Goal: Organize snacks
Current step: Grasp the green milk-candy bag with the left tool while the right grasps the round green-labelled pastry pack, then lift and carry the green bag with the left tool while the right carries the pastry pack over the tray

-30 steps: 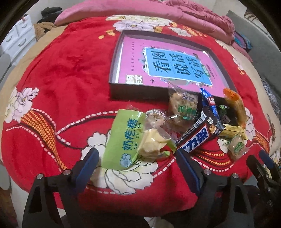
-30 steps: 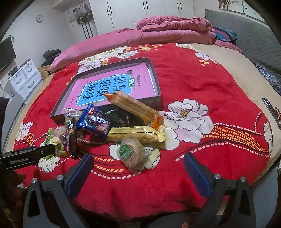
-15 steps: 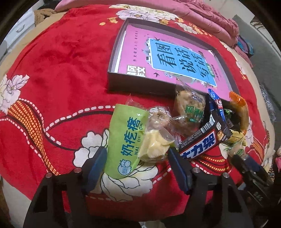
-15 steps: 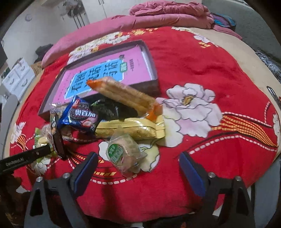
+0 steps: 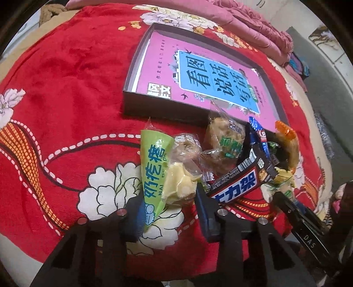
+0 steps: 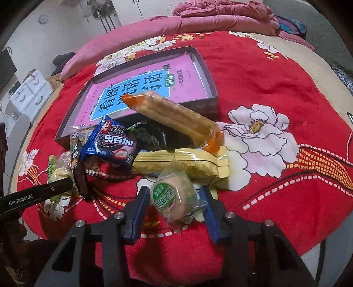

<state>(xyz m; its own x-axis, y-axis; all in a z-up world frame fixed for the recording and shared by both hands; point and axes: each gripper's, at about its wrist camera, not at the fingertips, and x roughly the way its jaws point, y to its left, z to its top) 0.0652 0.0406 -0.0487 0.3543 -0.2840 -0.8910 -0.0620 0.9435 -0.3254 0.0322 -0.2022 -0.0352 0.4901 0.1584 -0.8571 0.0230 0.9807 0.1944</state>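
A pile of snacks lies on the red flowered blanket in front of a dark tray (image 5: 158, 108) holding a pink book (image 6: 143, 88). My left gripper (image 5: 169, 209) is open, its fingers on either side of the green candy bag (image 5: 154, 170). A black Snickers bar (image 5: 238, 185) lies just to its right. My right gripper (image 6: 174, 203) is open, its fingers on either side of a round green-labelled cake (image 6: 174, 196). Behind it lie a yellow wafer pack (image 6: 181, 163), a long orange-ended biscuit sleeve (image 6: 174, 117) and a blue Oreo pack (image 6: 112, 141).
The tray (image 6: 205, 72) sits mid-bed behind the pile. A pink duvet (image 6: 198, 19) lies at the far end. White drawers (image 6: 28, 92) stand at the left. The bed edge runs just under both grippers.
Both grippers have moved forward and down to the pile. Their fingers have narrowed, the left around the green bag, the right around the round cake.
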